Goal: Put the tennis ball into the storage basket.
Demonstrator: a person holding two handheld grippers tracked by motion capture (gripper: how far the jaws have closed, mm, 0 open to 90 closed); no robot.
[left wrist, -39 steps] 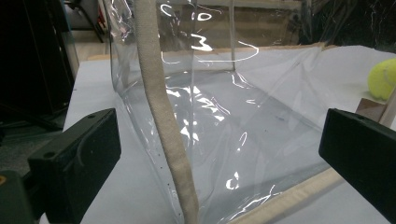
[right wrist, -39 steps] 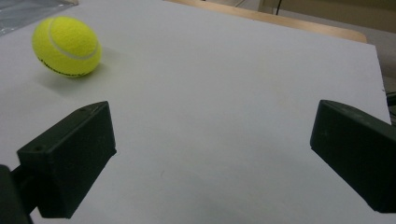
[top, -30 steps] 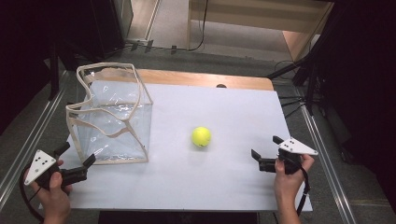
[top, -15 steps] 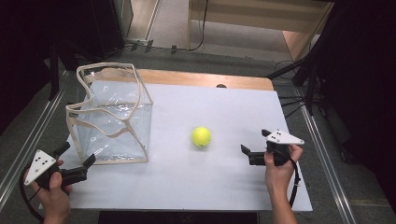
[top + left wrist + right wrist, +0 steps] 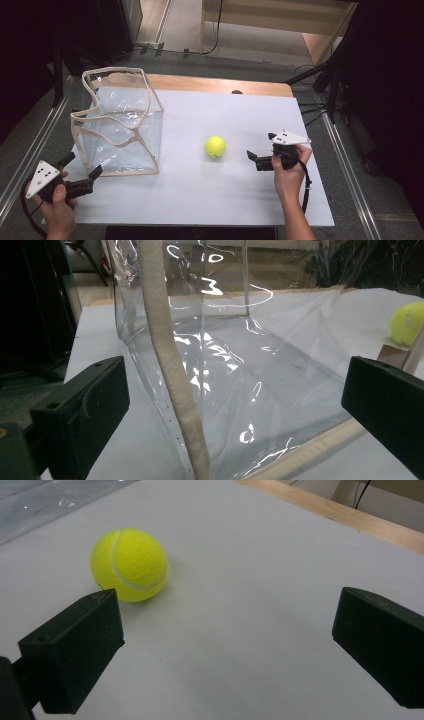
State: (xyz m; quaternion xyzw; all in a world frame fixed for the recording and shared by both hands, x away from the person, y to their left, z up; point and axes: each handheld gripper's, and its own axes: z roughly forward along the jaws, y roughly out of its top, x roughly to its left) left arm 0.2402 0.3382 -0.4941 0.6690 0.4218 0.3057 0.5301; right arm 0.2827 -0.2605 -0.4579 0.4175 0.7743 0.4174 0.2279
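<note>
— Where's the fuzzy yellow tennis ball (image 5: 215, 146)?

— On the white surface (image 5: 210, 200), about mid-way across, between the clear plastic tote bag with beige webbing trim (image 5: 118, 127) and the right gripper (image 5: 260, 150).

— And that gripper's jaws?

— Spread wide, grasping nothing, pointing at the ball from near by.

— The left gripper (image 5: 82, 169)?

— Jaws released too, just beside the bag's near corner.

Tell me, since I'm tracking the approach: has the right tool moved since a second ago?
Yes. The right tool has shifted left across the table toward the tennis ball, which lies where it was.
</note>
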